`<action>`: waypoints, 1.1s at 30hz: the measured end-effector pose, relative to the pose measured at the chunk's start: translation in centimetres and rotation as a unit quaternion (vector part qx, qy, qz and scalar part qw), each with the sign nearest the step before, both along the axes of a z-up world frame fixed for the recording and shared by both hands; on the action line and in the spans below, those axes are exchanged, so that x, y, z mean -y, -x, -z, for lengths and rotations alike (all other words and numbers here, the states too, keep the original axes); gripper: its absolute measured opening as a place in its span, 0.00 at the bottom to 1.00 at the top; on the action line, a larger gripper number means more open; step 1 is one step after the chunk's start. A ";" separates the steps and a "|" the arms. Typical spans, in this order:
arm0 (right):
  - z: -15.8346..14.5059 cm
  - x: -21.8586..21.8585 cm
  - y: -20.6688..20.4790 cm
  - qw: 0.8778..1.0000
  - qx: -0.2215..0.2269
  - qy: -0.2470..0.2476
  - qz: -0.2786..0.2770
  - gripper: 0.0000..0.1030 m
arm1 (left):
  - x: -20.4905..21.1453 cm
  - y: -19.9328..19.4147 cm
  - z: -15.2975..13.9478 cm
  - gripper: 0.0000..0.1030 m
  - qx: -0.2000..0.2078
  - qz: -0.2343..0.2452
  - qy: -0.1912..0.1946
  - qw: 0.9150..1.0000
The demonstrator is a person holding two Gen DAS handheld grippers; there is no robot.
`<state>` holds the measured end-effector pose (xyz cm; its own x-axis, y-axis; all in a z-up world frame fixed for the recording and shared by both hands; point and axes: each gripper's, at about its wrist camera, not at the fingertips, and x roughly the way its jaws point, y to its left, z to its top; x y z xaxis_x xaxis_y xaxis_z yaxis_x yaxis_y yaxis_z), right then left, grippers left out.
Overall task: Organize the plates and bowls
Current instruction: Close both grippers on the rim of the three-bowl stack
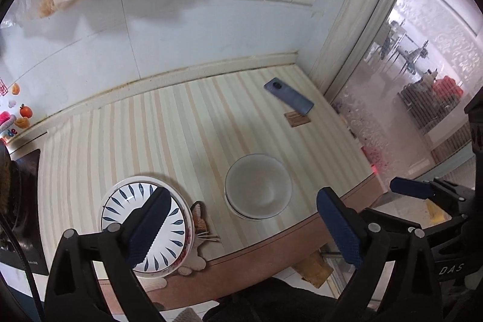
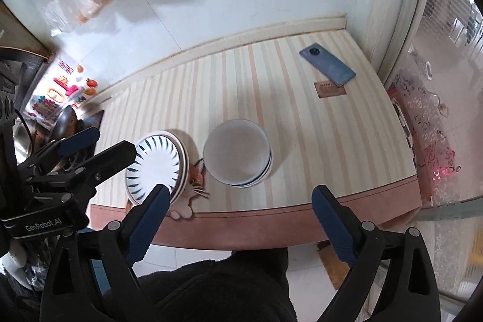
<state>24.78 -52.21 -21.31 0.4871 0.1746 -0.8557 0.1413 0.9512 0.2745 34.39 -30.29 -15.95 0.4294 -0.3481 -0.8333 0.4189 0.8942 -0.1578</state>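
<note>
On the striped table [image 2: 271, 74] there is a stack of plates [image 2: 155, 163] with a blue leaf pattern, near the front edge on the left side. Just to the right of it stands a stack of white bowls [image 2: 237, 151], apart from the plates. Between these 2 stacks a small cat-shaped mat [image 2: 196, 177] is partly visible. The left gripper [image 1: 241, 225] hangs above the front edge with its fingers wide apart and holds nothing. The right gripper [image 2: 238, 224] is also spread wide and empty, over the table edge. A blue phone [image 2: 327, 64] lies far back on the right, well apart from the dishes
</note>
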 end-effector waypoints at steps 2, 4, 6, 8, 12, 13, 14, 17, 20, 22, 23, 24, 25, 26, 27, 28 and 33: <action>-0.8 0.1 0.5 1.000 0.009 0.000 0.002 0.95 | -0.1 0.3 -0.8 0.96 0.002 0.003 0.008 1.000; -1.4 0.1 0.9 1.000 0.016 -0.003 0.004 0.95 | -0.2 0.6 -1.4 0.96 0.003 0.007 0.015 1.000; -1.5 0.3 1.0 1.000 0.019 -0.010 0.006 0.96 | -0.1 0.6 -1.7 0.96 0.002 0.010 0.017 1.000; -1.1 0.6 0.7 1.000 0.016 -0.012 0.010 0.96 | 0.1 0.4 -1.4 0.96 -0.001 0.011 0.015 1.000; 1.5 1.3 -0.9 0.999 -0.012 -0.033 0.010 0.96 | 0.6 -1.0 0.7 0.96 -0.026 0.011 0.009 1.000; 2.2 1.5 -1.3 0.999 -0.021 -0.040 0.010 0.96 | 0.7 -1.7 1.6 0.96 -0.036 0.010 0.005 0.999; 3.1 1.7 -1.9 0.999 -0.029 -0.044 0.010 0.96 | 0.8 -2.2 2.4 0.96 -0.045 0.010 0.004 0.999; 5.7 2.3 -3.2 0.997 -0.048 -0.058 0.013 0.96 | 1.3 -4.2 5.0 0.96 -0.074 0.012 -0.001 0.997; 8.8 3.3 -4.9 0.992 -0.067 -0.104 0.016 0.96 | 2.0 -6.3 8.1 0.96 -0.109 0.017 -0.003 0.994; 11.1 4.0 -6.3 0.987 -0.074 -0.145 0.016 0.96 | 2.5 -7.8 10.4 0.96 -0.136 0.020 -0.004 0.991; 12.1 4.3 -6.8 0.984 -0.075 -0.162 0.015 0.96 | 2.7 -8.3 11.2 0.96 -0.146 0.021 -0.005 0.989; 13.6 4.7 -7.6 0.981 -0.086 -0.174 0.019 0.96 | 3.0 -9.1 12.5 0.96 -0.163 0.025 -0.004 0.986; 14.4 4.7 -8.0 0.979 -0.096 -0.180 0.016 0.96 | 3.1 -9.6 13.2 0.96 -0.171 0.023 -0.007 0.985; 15.4 4.8 -8.6 0.977 -0.099 -0.187 0.016 0.96 | 3.3 -10.1 14.0 0.95 -0.179 0.026 -0.009 0.984; 16.9 5.1 -9.2 0.975 -0.108 -0.195 0.020 0.96 | 3.6 -10.6 14.9 0.93 -0.189 0.029 -0.010 0.982; 17.9 5.2 -9.7 0.972 -0.117 -0.205 0.021 0.96 | 3.8 -11.2 16.0 0.92 -0.200 0.027 -0.015 0.979; 22.7 5.3 -11.9 0.961 -0.139 -0.239 0.026 0.95 | 4.7 -13.1 20.1 0.84 -0.251 0.033 -0.022 0.967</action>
